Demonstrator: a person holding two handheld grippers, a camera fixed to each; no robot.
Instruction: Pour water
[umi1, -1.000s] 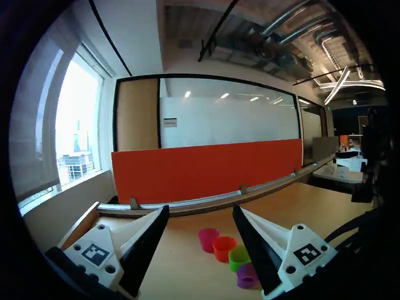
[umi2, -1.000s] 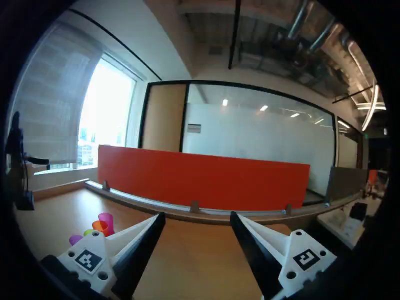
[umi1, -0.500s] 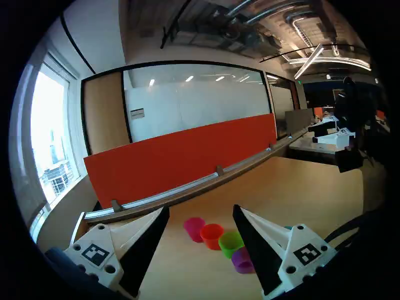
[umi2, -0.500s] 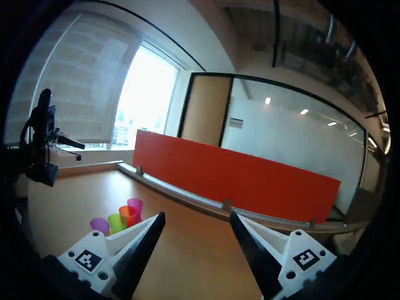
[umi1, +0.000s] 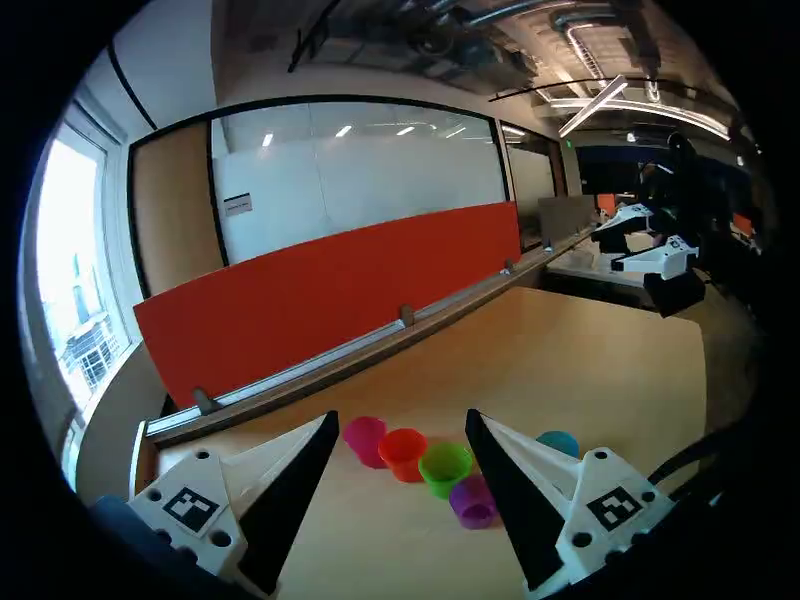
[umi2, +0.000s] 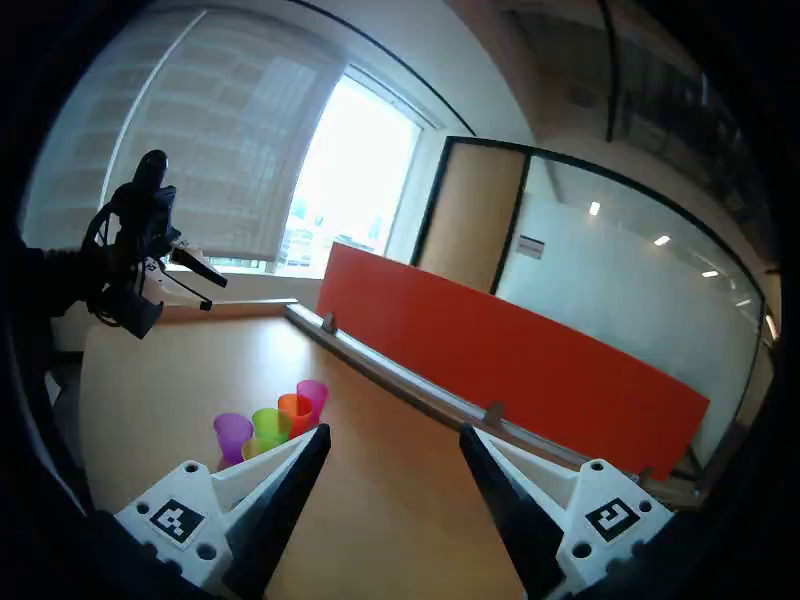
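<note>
Cups (umi1: 445, 468) are sitting bunched on the worktop (umi1: 600, 360), near the left tongs (umi1: 400, 418). Those and the right tongs (umi2: 393, 430) are hanging wide open, gripping nothing, probably lining up a grab.

1. We find five cups (umi1: 445, 468) bunched on the table (umi1: 580, 370). Four stand in a row too tight for a finger to pass between, and the teal cup (umi1: 557, 442) stands just apart.
2. Beyond them we have bare tabletop up to the orange divider (umi1: 330, 290), which walls off the far edge.
3. Our left gripper (umi1: 400, 414), fingers spread, faces the cups directly.
4. Ahead of our right gripper (umi2: 393, 430), fingers also spread, the wood lies bare, with the cups off beside its left finger.
</note>
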